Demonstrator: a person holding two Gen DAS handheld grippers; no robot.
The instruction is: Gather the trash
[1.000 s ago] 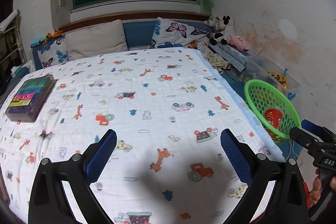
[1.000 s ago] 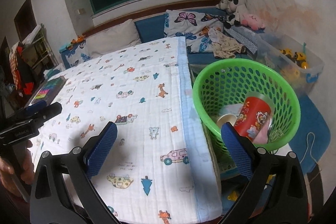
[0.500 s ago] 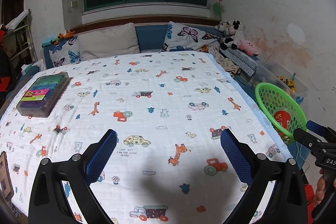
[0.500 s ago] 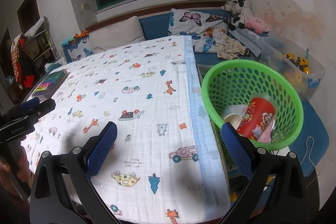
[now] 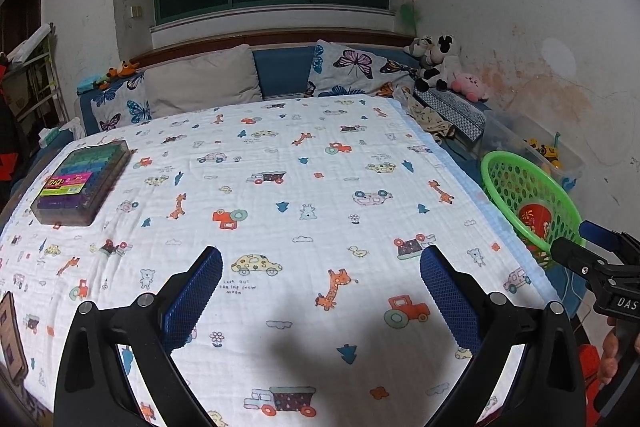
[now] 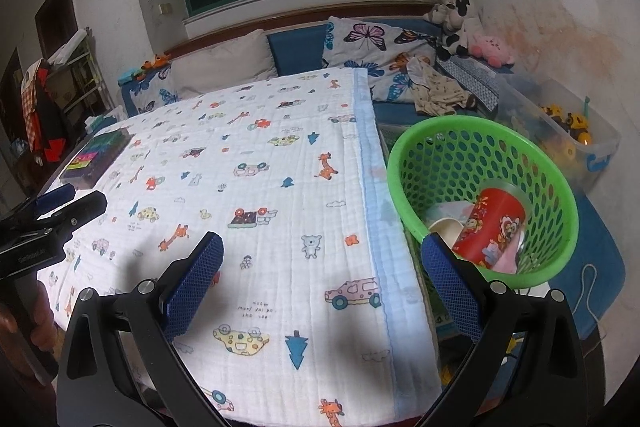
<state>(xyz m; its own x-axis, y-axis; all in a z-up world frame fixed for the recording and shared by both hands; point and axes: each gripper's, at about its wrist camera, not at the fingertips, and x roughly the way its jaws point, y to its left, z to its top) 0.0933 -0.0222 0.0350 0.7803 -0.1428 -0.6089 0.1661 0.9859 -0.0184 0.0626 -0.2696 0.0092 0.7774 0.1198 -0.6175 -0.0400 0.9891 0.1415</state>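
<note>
Bed [image 5: 304,187] spread with a white cartoon-print blanket [image 6: 280,195], flat and unwrinkled. No loose trash seen on the blanket in either view. Judged task near done or done.

Green perforated basket [image 6: 480,147] stood off the bed's right edge, just beside it and lower, probably on the floor; likely parked there so trash could be dropped straight in from the bed side. Held the collected trash: red printed paper cup [image 6: 492,227] lying tilted on its side, a white cup [image 6: 446,227] touching it, pink and white scraps underneath, too jumbled to name.

Flat box of coloured items [image 5: 80,183] lay near the bed's left edge, well apart from the basket; looked like a kept item, not trash. Label on it too blurred to read.

Left hand-held gripper [image 5: 320,295] hung over the near edge of the bed, jaws wide apart, nothing between them. Right hand-held gripper [image 6: 322,279] hung over the near right corner, jaws spread, empty, right pad in line with the basket rim. Judged both idle, no target left.

Writing: "DAS" partly legible on the right gripper body in the left wrist view; "LOOK OUT", second line unclear, printed on blanket under a yellow car [image 5: 256,264]. Small lettering on the left gripper body unreadable.
</note>
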